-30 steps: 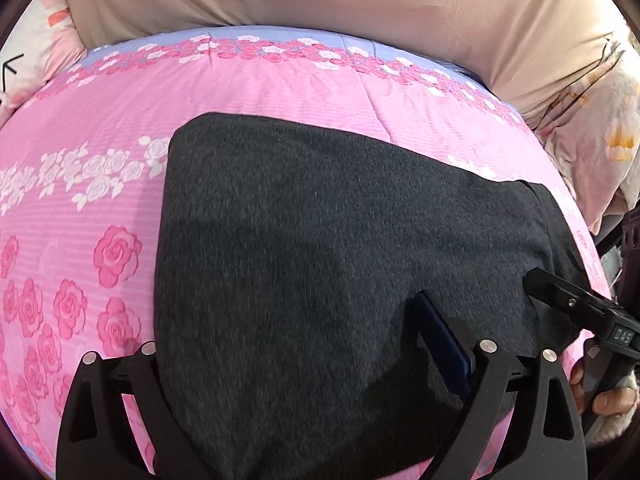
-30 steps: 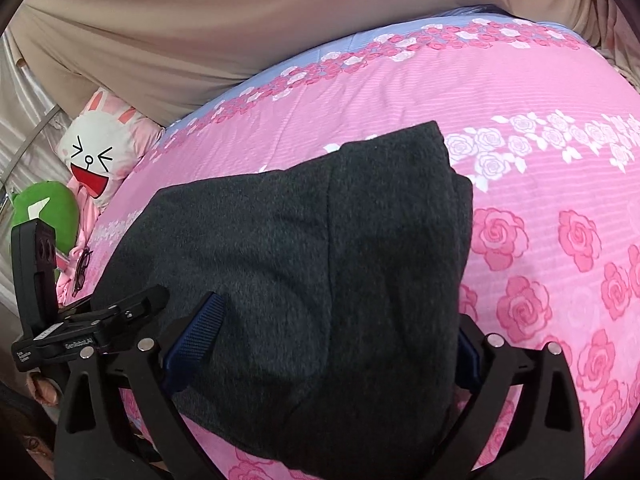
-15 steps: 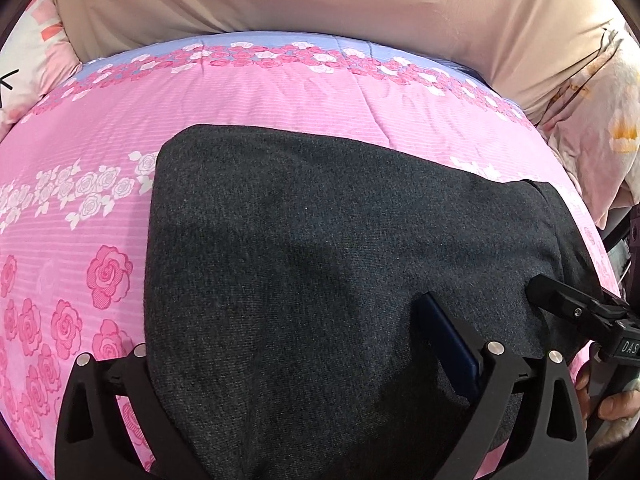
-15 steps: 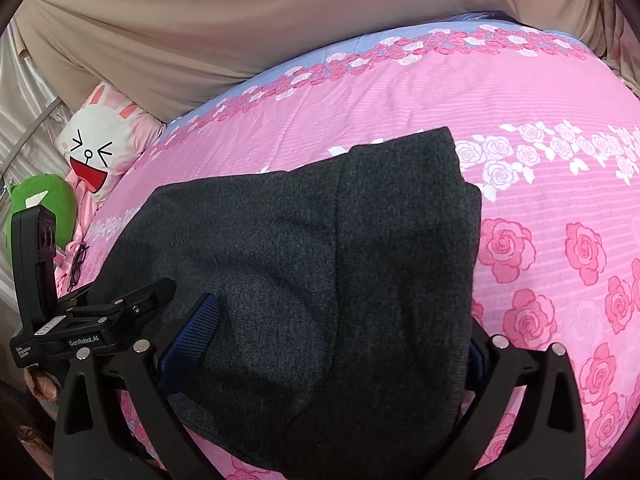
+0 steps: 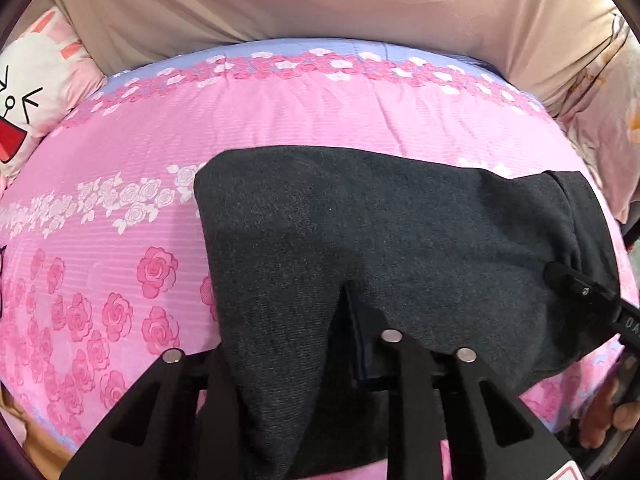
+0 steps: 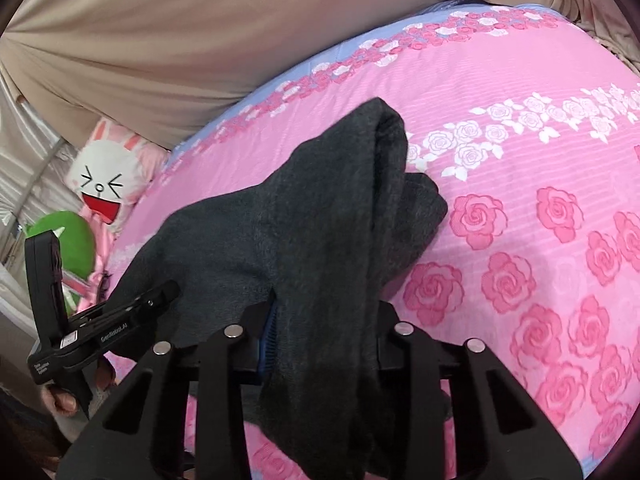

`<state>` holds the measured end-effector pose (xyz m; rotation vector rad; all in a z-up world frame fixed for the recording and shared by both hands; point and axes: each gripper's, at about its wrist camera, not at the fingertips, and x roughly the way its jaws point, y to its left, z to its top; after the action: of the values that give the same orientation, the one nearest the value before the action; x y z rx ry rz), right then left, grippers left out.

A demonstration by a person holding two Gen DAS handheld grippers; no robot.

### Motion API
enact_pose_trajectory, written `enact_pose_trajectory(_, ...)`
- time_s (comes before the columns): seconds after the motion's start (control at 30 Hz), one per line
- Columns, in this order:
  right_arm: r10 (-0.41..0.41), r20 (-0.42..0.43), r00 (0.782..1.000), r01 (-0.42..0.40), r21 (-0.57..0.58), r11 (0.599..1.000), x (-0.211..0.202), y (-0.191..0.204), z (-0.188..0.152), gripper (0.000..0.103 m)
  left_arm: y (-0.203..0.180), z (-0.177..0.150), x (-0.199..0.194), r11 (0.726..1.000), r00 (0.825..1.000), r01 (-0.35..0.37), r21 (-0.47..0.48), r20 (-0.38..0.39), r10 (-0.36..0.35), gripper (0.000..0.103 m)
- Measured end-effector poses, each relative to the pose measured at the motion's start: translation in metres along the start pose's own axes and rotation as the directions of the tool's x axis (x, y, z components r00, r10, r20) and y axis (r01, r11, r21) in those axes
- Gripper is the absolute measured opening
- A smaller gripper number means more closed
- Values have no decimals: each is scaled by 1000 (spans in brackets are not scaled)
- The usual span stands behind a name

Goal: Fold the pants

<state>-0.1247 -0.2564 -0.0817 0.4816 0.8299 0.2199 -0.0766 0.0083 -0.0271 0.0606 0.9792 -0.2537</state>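
Note:
Dark grey pants [image 5: 400, 220] lie folded on a pink rose-print bedspread [image 5: 280, 112]. My left gripper [image 5: 292, 320] is at their near edge, its jaws closing, and the cloth is pinched between them and tented upward. Its left finger is hidden under the fabric. In the right wrist view my right gripper [image 6: 324, 320] is also closing, with the other near corner of the pants [image 6: 320, 220] bunched between its fingers and pulled up into a ridge. Each gripper shows in the other's view: the right gripper [image 5: 580, 292] and the left gripper [image 6: 120, 316].
A white cartoon-face cushion [image 6: 104, 184] and a green plush toy [image 6: 72, 248] sit at the bed's left side. Beige fabric [image 5: 320, 0] rises behind the far edge. A floral pillow [image 5: 600, 100] lies at the right. A person's hand [image 6: 60, 400] holds the left gripper.
Both grippers went from wide open around the pants' near edge to closed on it. The cloth is now gathered and lifted off the bedspread at both corners.

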Motion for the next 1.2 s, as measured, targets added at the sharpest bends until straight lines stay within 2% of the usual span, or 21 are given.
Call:
enact_pose_trajectory(0.27, -3, -8, 1000, 3, 36, 999, 6, -8, -6, 35, -4, 3, 0, 1000, 1000, -27, 9, -9, 27, 18)
enact_pose_trajectory(0.43, 2, -17, 1000, -1, 53, 999, 11, -13, -8, 45, -4, 5, 2, 1000, 999, -31, 4, -20, 31, 19)
enact_pose_trajectory(0.5, 3, -17, 1000, -2, 57, 998, 10, -14, -9, 45, -3, 4, 5, 999, 999, -34, 2, -26, 34, 22)
enact_pose_trajectory(0.57, 4, -16, 1000, -3, 62, 998, 9, -15, -12, 45, 1, 4, 8, 999, 999, -23, -27, -35, 22, 35)
enact_pose_trajectory(0.6, 4, -15, 1000, -3, 64, 998, 8, -15, -13, 46, 9, 4, 9, 998, 999, 4, -69, -33, -6, 40)
enact_pose_trajectory(0.63, 9, -15, 1000, -8, 69, 998, 7, -15, -14, 46, 19, 3, 10, 992, 998, 38, -122, -35, -42, 51)
enact_pose_trajectory(0.67, 11, -13, 1000, -10, 75, 997, 6, -15, -16, 46, 26, 1, 12, 985, 997, 63, -160, -36, -70, 59)
enact_pose_trajectory(0.73, 23, -13, 1000, -22, 87, 996, 5, -17, -16, 46, 46, -4, 13, 950, 983, 175, -259, -3, -182, 62)
enact_pose_trajectory(0.87, 81, -32, 996, -76, 124, 989, 3, -24, -18, 47, 55, -7, 10, 925, 966, 246, -289, -3, -258, 62)
enact_pose_trajectory(0.97, 131, -52, 990, -124, 128, 984, -3, -32, -21, 49, 63, -17, 6, 882, 925, 358, -306, -10, -379, 62)
enact_pose_trajectory(1.03, 180, -65, 982, -170, 126, 977, -5, -36, -22, 57, 70, -23, 5, 857, 902, 409, -314, -5, -433, 62)
enact_pose_trajectory(1.1, 236, -62, 970, -226, 138, 964, -5, -40, -22, 60, 82, -26, 9, 797, 856, 488, -355, 16, -517, 62)
enact_pose_trajectory(1.17, 266, -48, 963, -255, 162, 953, -1, -42, -16, 61, 90, -24, 16, 743, 821, 535, -402, 37, -570, 61)
enact_pose_trajectory(1.2, 258, -47, 965, -248, 164, 955, 4, -40, -11, 50, 91, -18, 23, 710, 797, 561, -426, 44, -603, 57)
